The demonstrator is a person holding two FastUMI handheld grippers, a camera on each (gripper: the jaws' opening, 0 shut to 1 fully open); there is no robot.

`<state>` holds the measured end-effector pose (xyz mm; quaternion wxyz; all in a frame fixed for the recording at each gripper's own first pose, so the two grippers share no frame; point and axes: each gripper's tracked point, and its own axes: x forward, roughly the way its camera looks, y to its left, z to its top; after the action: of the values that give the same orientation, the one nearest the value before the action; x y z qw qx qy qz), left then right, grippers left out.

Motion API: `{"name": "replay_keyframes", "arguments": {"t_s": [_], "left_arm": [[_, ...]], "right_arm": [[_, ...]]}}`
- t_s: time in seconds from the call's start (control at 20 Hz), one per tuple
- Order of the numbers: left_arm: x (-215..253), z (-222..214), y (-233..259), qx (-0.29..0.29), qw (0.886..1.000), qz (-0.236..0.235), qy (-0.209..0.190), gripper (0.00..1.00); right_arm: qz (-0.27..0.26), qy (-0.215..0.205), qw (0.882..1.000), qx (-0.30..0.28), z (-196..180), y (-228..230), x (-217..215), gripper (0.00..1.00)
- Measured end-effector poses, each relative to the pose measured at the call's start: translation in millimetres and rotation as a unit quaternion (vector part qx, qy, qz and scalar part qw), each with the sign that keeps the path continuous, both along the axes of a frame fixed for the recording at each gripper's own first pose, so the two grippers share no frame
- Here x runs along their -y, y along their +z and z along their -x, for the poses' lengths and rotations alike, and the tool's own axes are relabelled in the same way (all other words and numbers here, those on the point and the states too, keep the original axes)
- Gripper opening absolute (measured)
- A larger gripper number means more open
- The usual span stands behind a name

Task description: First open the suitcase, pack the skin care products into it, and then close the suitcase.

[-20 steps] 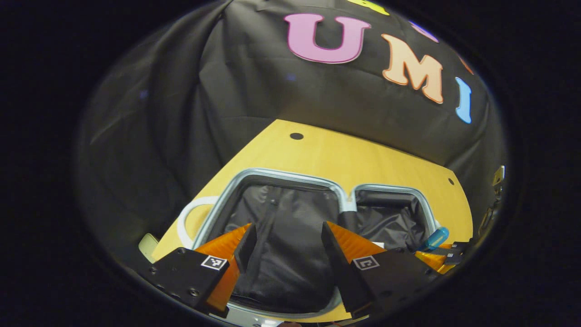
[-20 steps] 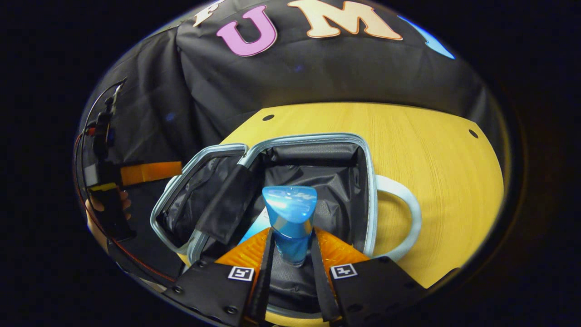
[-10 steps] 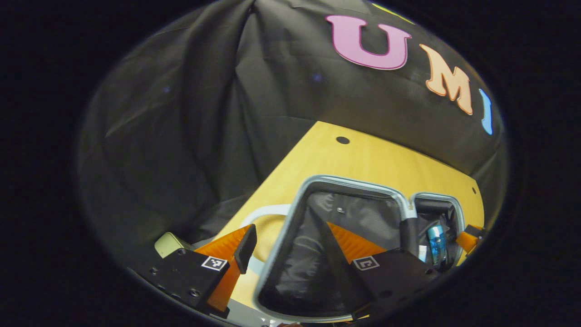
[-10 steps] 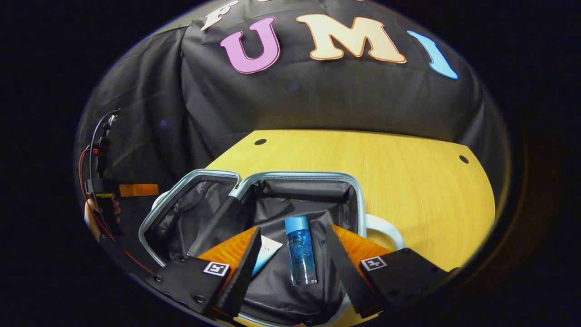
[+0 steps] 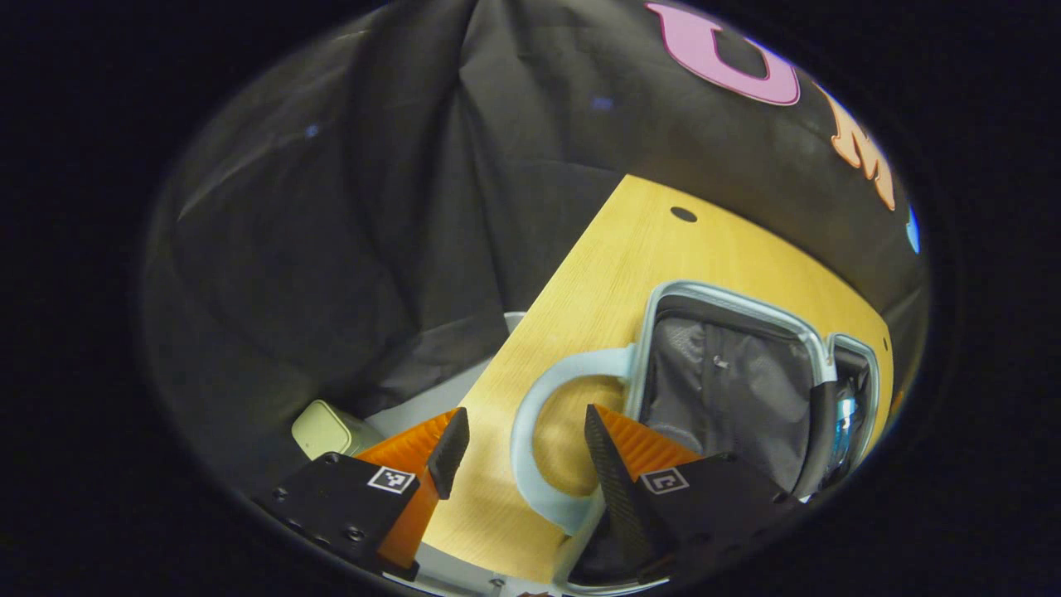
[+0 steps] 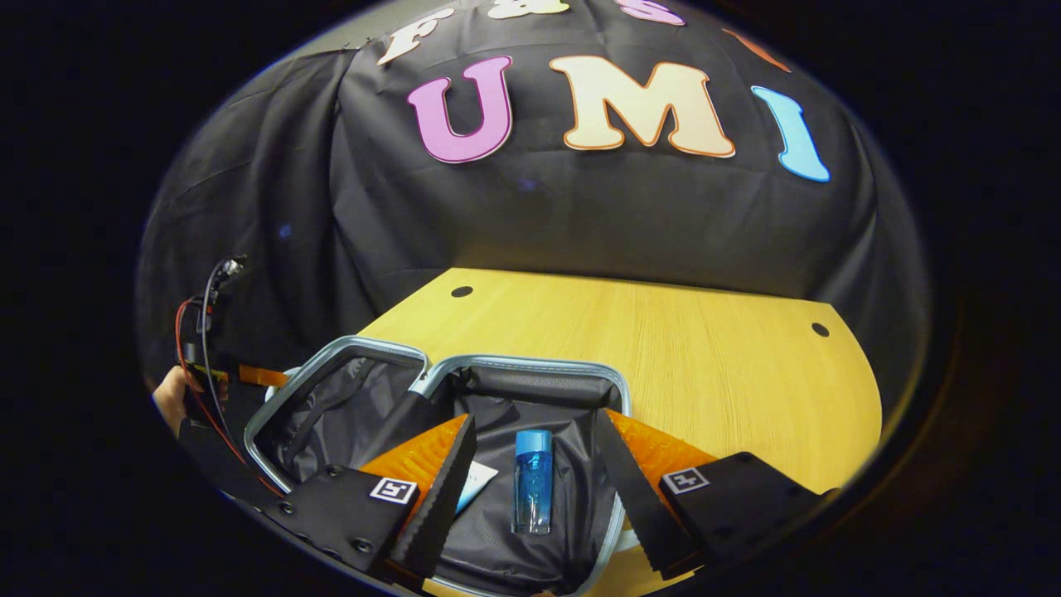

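The suitcase (image 6: 530,362) lies open on the wooden table, its two dark-lined halves side by side. A blue bottle (image 6: 532,481) lies flat in the right half, and a white tube (image 6: 478,482) rests beside it. My right gripper (image 6: 535,427) hovers open above them, touching neither. In the left gripper view the suitcase (image 5: 729,298) sits to the right with the blue bottle (image 5: 844,414) showing in its far half. My left gripper (image 5: 524,435) is open over the pale loop handle (image 5: 530,406) at the case's left end. The left gripper (image 6: 257,375) also appears beyond the case's left half.
The wooden table (image 6: 704,348) stretches bare behind and to the right of the case, with small holes near its corners. A pale boxy object (image 5: 327,427) sits below the table's left edge. A hand (image 6: 170,398) with cables holds the far gripper.
My right gripper let go of the blue bottle, which now lies in the case, and drew back open. My left gripper swung left from over the lining to over the handle.
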<state>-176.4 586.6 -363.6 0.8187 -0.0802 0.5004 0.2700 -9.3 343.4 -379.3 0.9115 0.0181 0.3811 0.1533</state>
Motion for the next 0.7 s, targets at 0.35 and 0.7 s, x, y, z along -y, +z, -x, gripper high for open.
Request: {"name": "replay_keyframes", "arguments": {"t_s": [0.35, 0.7], "left_arm": [[-8, 1, -33, -0.040, 0.999, 0.035, 0.005, 0.27], [11, -13, 46, 0.019, 0.999, -0.033, -0.016, 0.05]], "right_arm": [[0.025, 0.033, 0.998, 0.042, -1, 18, -4, 0.91], [-0.005, 0.053, 0.996, 0.077, -1, 43, 1, 0.91]]}}
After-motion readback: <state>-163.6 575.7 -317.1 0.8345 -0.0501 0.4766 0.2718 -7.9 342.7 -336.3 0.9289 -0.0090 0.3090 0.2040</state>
